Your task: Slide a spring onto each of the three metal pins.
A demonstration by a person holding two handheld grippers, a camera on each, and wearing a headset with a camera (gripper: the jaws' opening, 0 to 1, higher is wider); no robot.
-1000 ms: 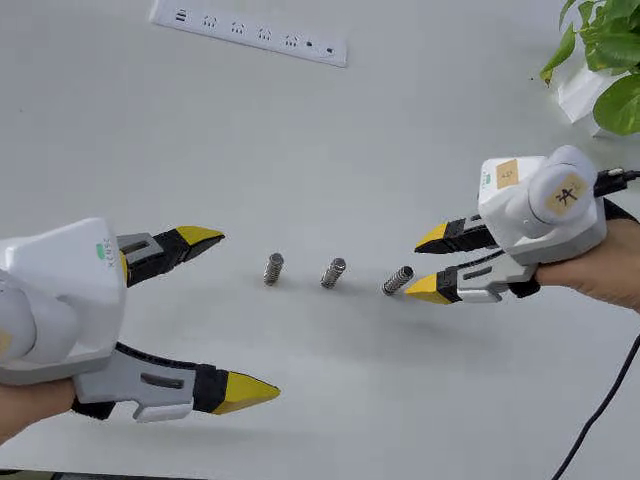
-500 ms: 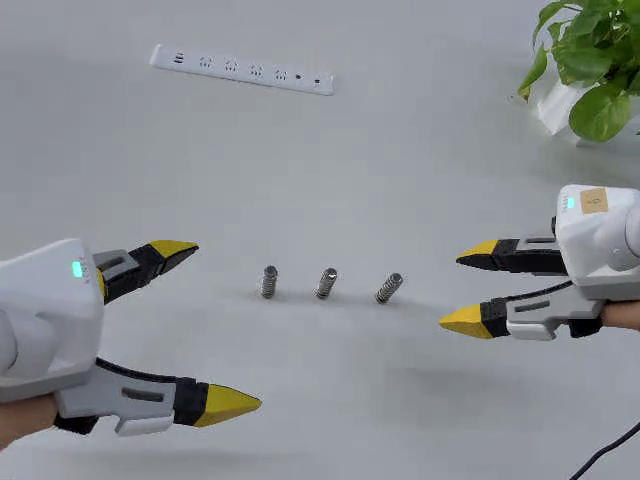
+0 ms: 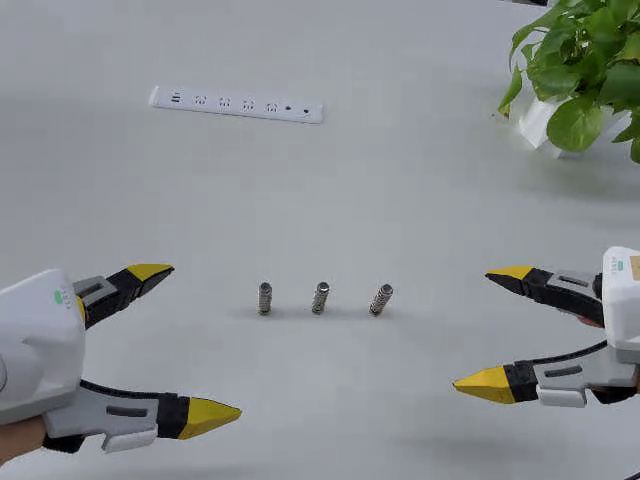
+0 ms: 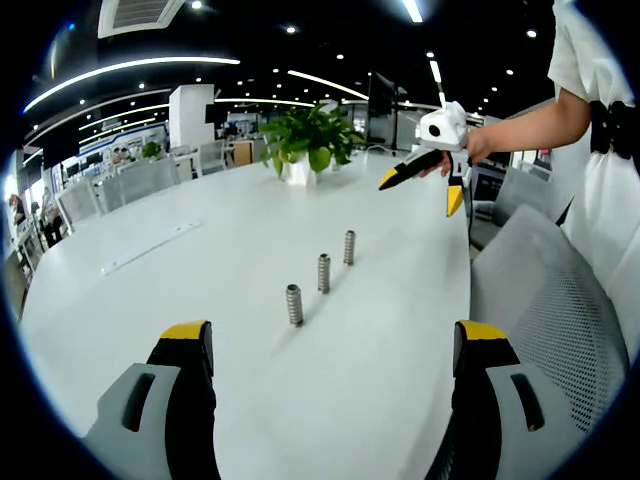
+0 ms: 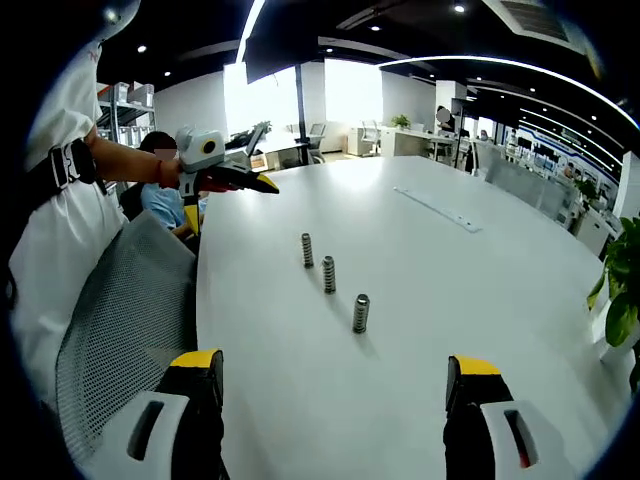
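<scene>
Three metal pins (image 3: 320,297) stand upright in a short row in the middle of the white tabletop (image 3: 350,200), each with a spring (image 3: 381,299) coiled around it. The left claw (image 3: 204,339) hovers off to their left and the right claw (image 3: 472,329) off to their right, both released with jaws spread wide, grasping nothing and well apart from the row. A power strip (image 3: 236,104) lies farther back and a potted plant (image 3: 580,70) sits at the far right corner
</scene>
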